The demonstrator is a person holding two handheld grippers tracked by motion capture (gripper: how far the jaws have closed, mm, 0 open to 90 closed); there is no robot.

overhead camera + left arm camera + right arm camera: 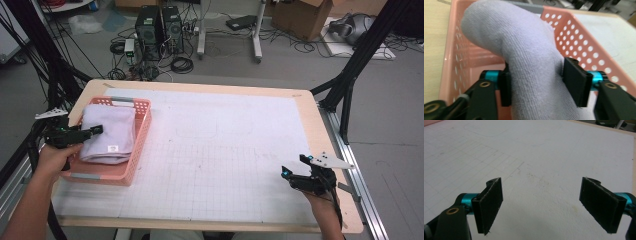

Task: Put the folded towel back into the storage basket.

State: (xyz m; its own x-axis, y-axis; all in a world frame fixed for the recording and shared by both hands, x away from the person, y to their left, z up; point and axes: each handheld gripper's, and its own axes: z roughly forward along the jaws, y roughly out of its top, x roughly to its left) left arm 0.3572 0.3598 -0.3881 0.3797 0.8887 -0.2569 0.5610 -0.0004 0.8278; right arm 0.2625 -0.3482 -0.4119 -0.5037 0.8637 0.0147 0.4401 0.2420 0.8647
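- Item: folded towel, pale lilac terry cloth, soft looped weave plain to see in my left claw view; a small white label sits near its front edge in the high view.
- Location: it lies inside the pink basket, a plastic crate with perforated walls and a grey bar along its far rim, standing at the left end of the tabletop. The towel takes up most of the basket's floor.
- Form: one rounded fold of the towel bulges up toward the camera, between my left jaws.
- Left claw: reaches in over the basket's left wall. Jaws stand about half apart, one pad on each side of the raised fold. The cloth brushes both pads but keeps its full roundness; I cannot tell any squeeze, so I count it as loosely straddled, not clamped.
- Right claw: rests at the near right of the tabletop, well apart from the basket. Jaws wide apart over the bare white gridded sheet, holding nothing.
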